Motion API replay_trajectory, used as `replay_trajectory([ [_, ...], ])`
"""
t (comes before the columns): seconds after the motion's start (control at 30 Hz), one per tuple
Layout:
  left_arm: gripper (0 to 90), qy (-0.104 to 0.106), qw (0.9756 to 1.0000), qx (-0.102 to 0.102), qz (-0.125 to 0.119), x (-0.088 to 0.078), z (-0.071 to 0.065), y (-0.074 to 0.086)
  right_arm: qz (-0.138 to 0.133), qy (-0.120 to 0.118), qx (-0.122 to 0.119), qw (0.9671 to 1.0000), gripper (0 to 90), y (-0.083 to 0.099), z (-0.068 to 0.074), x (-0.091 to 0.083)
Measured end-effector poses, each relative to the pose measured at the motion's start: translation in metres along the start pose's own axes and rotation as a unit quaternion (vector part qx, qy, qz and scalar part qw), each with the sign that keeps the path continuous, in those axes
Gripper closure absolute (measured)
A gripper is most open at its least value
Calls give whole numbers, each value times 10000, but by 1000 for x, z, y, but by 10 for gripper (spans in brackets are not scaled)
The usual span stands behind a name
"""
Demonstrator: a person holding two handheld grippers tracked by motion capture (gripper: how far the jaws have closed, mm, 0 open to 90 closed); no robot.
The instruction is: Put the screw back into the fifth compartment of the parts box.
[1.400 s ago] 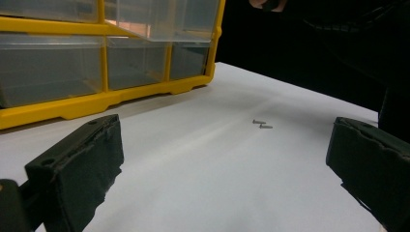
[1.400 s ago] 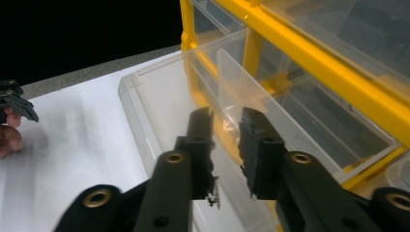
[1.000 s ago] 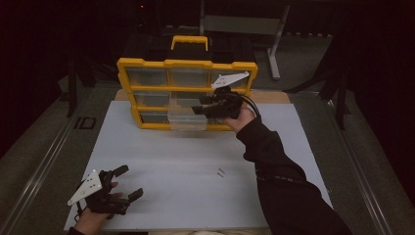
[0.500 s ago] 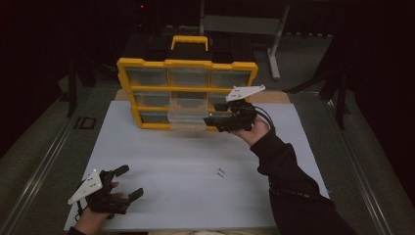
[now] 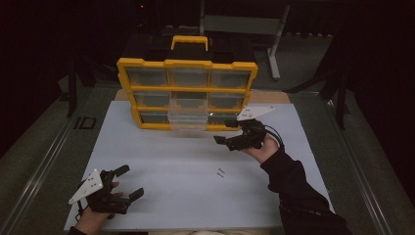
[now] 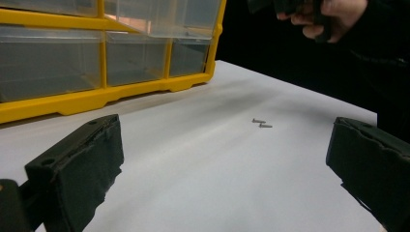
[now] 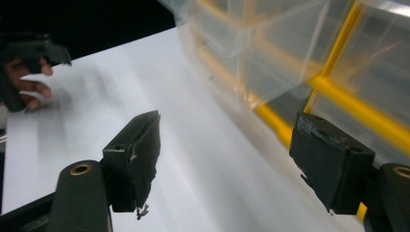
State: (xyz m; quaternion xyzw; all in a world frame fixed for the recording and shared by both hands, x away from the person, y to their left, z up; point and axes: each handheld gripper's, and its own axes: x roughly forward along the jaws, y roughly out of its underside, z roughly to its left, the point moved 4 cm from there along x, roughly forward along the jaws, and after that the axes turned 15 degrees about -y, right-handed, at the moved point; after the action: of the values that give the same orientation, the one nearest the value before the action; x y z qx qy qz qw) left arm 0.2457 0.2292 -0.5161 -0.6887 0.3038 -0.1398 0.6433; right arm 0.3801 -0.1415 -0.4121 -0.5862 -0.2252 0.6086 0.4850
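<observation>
Right claw [image 5: 226,132], just spreading and empty, hangs near the pulled-out drawer [image 5: 187,118]; left claw [image 5: 128,182] released

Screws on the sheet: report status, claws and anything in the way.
Right claw open, empty, jaws just been opening, beside pulled-out drawer. Left claw open, empty, near front edge. Two screws lie loose mid-sheet, untouched. Nothing between claws and screws.

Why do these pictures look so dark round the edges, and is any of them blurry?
High view: the white table is lit while the room around it is nearly black. Right gripper view: the clear drawer is smeared and soft. Left gripper view: the two screws look sharp.
</observation>
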Motion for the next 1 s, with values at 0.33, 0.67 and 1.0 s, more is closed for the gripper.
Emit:
replay_trajectory([
  [0.33,5,1,10000,-2,-5,-1,0,0,134,-128,-20,9998,358,43,6,13],
  [0.67,5,7,10000,-4,12,-1,0,0,424,-209,29,9989,448,81,10,31],
  [1.0,5,10,10000,-3,10,-1,0,0,770,-164,183,9967,593,108,6,45],
])
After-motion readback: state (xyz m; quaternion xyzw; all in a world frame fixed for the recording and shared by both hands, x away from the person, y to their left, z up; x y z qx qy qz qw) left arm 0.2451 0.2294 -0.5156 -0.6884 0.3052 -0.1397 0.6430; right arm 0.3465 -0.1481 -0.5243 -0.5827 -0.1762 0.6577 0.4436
